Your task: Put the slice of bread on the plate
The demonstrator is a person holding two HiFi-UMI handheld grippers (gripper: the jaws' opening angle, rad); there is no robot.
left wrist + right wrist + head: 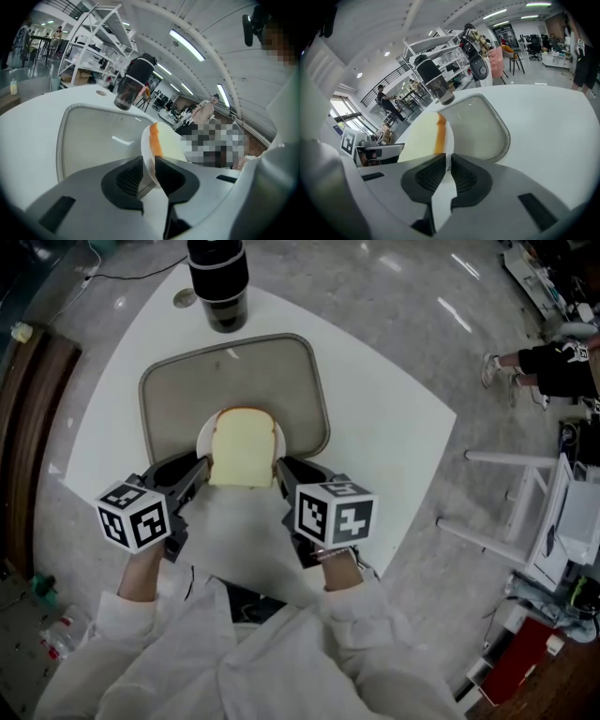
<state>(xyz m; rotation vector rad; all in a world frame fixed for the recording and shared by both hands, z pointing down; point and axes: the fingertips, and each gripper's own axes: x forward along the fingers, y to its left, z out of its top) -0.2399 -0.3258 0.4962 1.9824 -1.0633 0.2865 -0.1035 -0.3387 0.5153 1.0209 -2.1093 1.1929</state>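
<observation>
Over the six-o'clock edge of the beige rectangular tray [169, 399], I hold the round white plate [202, 439] carrying the pale square bread slice [244, 446], with the left gripper [201, 468] fingers clenched on its eight-o'clock rim and the right gripper [283, 468] fingers on its four-o'clock rim.

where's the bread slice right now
In the head view, the bread slice lies on the plate over the tray's near edge, between the left tongs and right tongs, which pinch the plate's rim.

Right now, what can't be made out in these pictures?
Head view: most of the plate, covered by the bread slice; only its rim shows.
All views: whether the plate touches the tray; its underside never shows.
Head view: top of the black bottle, cut off by the upper edge.
</observation>
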